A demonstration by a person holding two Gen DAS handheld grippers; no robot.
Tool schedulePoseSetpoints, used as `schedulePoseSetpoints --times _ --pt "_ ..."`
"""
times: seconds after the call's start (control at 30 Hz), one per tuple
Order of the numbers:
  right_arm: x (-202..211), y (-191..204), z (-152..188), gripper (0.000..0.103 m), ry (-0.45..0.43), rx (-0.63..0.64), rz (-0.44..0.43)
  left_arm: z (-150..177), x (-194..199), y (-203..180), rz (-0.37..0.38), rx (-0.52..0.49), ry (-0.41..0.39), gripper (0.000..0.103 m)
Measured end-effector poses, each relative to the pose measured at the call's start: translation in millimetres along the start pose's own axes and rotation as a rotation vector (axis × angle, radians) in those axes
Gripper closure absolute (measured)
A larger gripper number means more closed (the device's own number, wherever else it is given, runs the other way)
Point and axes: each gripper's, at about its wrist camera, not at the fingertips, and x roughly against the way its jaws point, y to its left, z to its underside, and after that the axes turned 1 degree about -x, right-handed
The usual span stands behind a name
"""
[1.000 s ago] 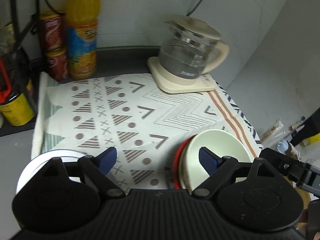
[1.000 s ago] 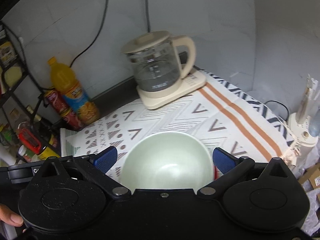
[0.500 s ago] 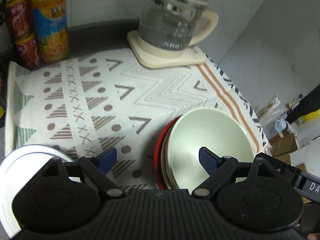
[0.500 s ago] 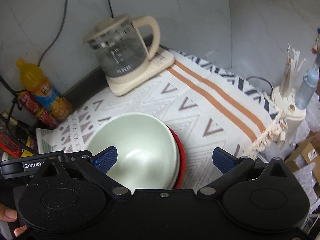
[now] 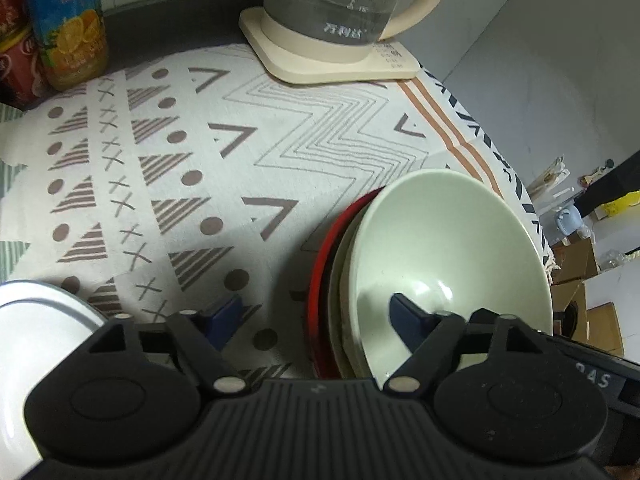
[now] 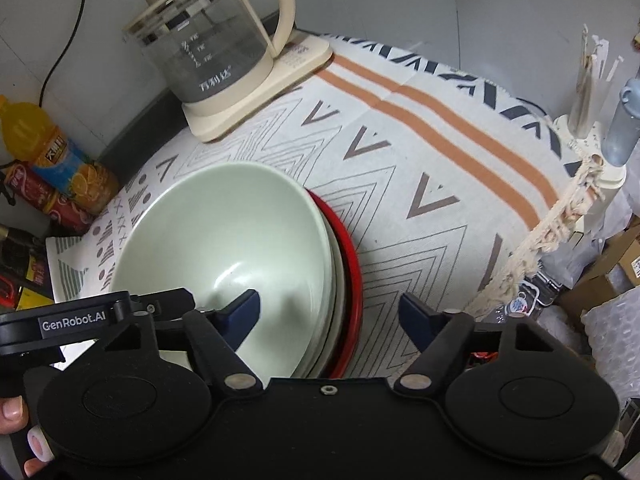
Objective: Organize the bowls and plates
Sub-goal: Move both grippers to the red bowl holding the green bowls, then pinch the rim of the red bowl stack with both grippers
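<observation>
Bowl: the pale green bowl (image 5: pixel 448 256) sits on top of a stack inside a red plate (image 5: pixel 320 280), near right on the patterned cloth (image 5: pixel 240 140).
White plate: white plate (image 5: pixel 24 328), near left.
Left gripper (image 5: pixel 316 316): released, one finger over the bowl.
Right gripper (image 6: pixel 330 312): released, straddling the stack's right rim.
Kettle (image 6: pixel 212 52): far, on its base.

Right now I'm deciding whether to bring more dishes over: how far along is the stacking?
Done: a pale green bowl sits nested on top of a stack with a red plate at the bottom. In hand: nothing; the left gripper and right gripper are both open, straddling the stack's rims. Left: a white plate lies apart on the cloth.
</observation>
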Motion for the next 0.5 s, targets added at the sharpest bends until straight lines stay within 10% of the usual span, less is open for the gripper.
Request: schedulePoseSetpoints --times 0.37,0.5 --pt "-23.9 -0.4 6.0 0.058 0.098 -0.009 -0.023 1.3 -16.6 2.5 0.05 0.018 0.047 0.072" --pt "-22.7 -1.5 5.5 0.062 0.093 -0.017 -0.03 1.4 -15.7 -1.0 0.043 0.004 0.04 0.073"
